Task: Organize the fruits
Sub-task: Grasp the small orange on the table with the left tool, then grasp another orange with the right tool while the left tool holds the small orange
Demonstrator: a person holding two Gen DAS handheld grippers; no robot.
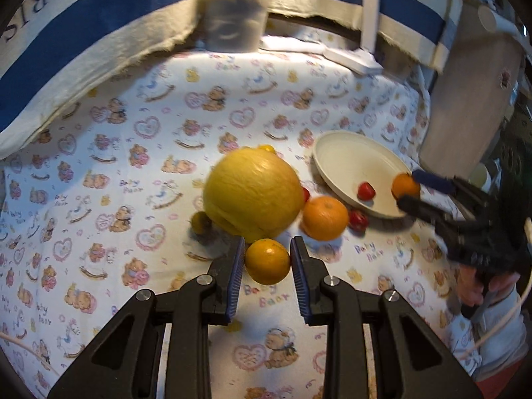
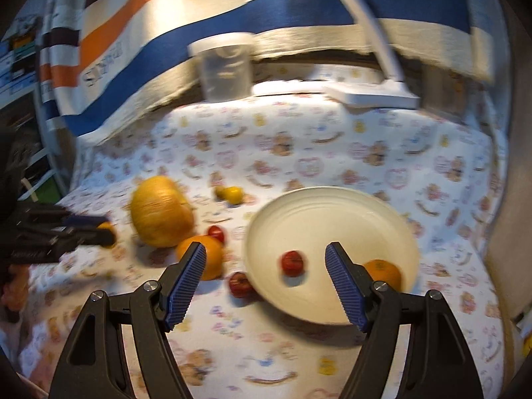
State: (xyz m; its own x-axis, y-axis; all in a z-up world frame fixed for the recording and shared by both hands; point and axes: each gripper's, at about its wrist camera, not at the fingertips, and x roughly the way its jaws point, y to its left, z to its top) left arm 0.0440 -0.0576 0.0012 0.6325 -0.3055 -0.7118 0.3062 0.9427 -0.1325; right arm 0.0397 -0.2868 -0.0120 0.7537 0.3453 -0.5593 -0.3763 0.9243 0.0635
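Note:
My left gripper (image 1: 267, 249) is shut on a small orange (image 1: 267, 261), held just above the cloth. Behind it lie a big yellow melon (image 1: 252, 193), a larger orange (image 1: 325, 218), small red fruits (image 1: 358, 220) and little yellow fruits (image 1: 200, 222). A cream plate (image 1: 349, 163) holds a red fruit (image 1: 366, 190) and an orange (image 1: 405, 185). My right gripper (image 2: 266, 259) is open and empty, over the plate's (image 2: 332, 206) near rim. In its view the plate holds a red fruit (image 2: 292, 262) and an orange (image 2: 384, 272). The left gripper (image 2: 103, 231) shows at far left.
A bear-print cloth (image 1: 133, 166) covers the table. A clear tub (image 1: 234, 16) and a white lamp base (image 1: 354, 58) stand at the back under a striped towel (image 1: 83, 33). A beige board (image 1: 472, 93) leans at the right edge.

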